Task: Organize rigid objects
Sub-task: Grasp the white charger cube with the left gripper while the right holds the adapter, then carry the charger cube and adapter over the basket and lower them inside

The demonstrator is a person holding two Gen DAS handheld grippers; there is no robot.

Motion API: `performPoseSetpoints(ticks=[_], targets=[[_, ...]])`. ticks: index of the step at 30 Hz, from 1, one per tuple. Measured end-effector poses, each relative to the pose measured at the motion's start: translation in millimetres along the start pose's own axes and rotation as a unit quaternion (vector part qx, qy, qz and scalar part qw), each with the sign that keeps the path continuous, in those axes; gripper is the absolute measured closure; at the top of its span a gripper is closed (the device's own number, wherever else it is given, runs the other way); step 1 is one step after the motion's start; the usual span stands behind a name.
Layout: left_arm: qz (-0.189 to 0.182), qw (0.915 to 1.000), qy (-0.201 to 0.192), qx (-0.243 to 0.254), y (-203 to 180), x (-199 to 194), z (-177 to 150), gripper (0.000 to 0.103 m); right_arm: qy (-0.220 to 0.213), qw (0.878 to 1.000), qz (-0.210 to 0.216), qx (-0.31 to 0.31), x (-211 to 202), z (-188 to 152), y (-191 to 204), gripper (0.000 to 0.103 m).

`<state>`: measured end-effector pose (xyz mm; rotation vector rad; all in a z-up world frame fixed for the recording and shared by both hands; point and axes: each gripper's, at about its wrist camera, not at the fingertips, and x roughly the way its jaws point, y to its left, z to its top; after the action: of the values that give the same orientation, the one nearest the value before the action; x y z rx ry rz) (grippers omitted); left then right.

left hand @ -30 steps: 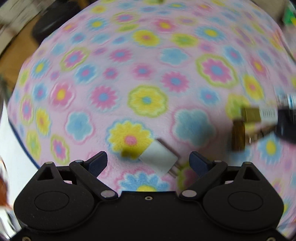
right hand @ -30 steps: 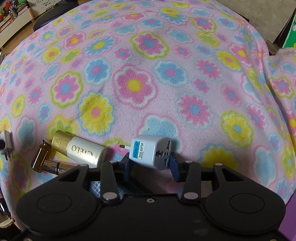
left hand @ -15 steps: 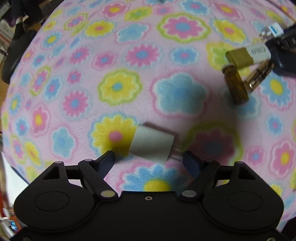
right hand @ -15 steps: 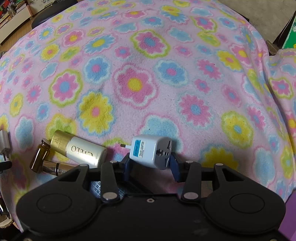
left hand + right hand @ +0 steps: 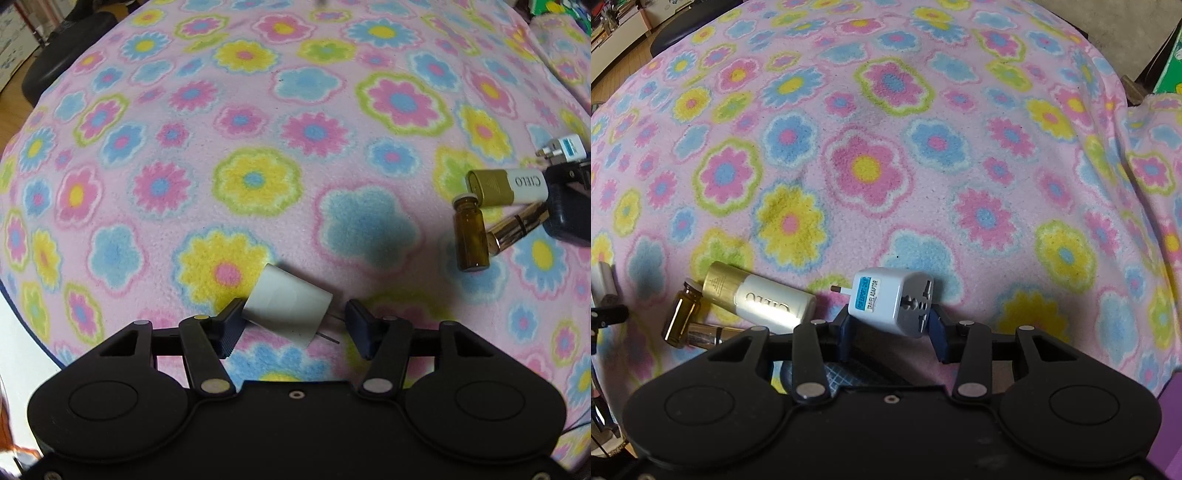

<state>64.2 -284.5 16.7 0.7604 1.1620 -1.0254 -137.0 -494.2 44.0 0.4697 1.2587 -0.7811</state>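
Since a second ago, the left gripper (image 5: 293, 325) has narrowed from wide apart around the white plug (image 5: 290, 308). Its jaws are closing: the left finger (image 5: 231, 326) touches the plug, the right finger stands just clear by the prongs. It lies on the flowered blanket (image 5: 258, 110). Off to the right lie a brown vial (image 5: 471, 236) and a gold-capped tube (image 5: 506, 186).

From the right wrist, the right gripper (image 5: 892, 334) is clamped on the travel adapter (image 5: 894, 301), unchanged, with its jaws narrowing a little. Tube (image 5: 761, 299) and vial (image 5: 681, 319) lie just left on the blanket (image 5: 886, 129).
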Motion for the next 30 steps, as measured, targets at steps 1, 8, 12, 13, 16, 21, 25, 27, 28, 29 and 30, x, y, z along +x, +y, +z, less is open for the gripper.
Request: performPoseSetpoints(ticks=[1, 8, 12, 13, 16, 21, 25, 27, 28, 29, 30], targets=[[-0.002, 1.0, -0.001, -0.006, 1, -2, -2, 0.047, -0.001, 1.0, 0.0, 0.0, -2, 0, 1, 0.062], [-0.02, 0.9978, -0.01, -0.062, 22, -15, -10, 0.047, -0.027, 1.0, -0.002, -0.011, -32, 1, 15, 0.062], [-0.024, 0.9946, -0.025, -0.098, 35, -31, -25, 0.047, -0.045, 0.999, 0.01, -0.027, -54, -3, 33, 0.062], [-0.025, 0.9933, -0.027, -0.109, 39, -35, -30, 0.047, -0.049, 0.998, 0.014, -0.033, -60, -5, 40, 0.062], [-0.026, 0.9887, -0.038, -0.142, 53, -49, -47, 0.048, -0.058, 0.996, 0.031, -0.056, -75, -10, 66, 0.062], [-0.007, 0.9819, -0.045, -0.184, 79, -56, -73, 0.048, -0.063, 0.99, 0.071, -0.105, -94, -26, 130, 0.062], [0.002, 0.9758, -0.048, -0.213, 96, -57, -92, 0.048, -0.053, 0.985, 0.092, -0.136, -100, -37, 182, 0.062], [0.009, 0.9725, -0.047, -0.228, 106, -62, -108, 0.048, -0.051, 0.981, 0.1, -0.158, -106, -46, 209, 0.062], [0.017, 0.9699, -0.046, -0.238, 111, -65, -120, 0.048, -0.05, 0.979, 0.106, -0.168, -108, -51, 222, 0.062], [0.025, 0.9664, -0.045, -0.252, 117, -69, -131, 0.048, -0.048, 0.976, 0.113, -0.177, -109, -56, 235, 0.062], [0.029, 0.9616, -0.041, -0.27, 125, -72, -143, 0.048, -0.047, 0.974, 0.121, -0.186, -113, -62, 249, 0.062]])
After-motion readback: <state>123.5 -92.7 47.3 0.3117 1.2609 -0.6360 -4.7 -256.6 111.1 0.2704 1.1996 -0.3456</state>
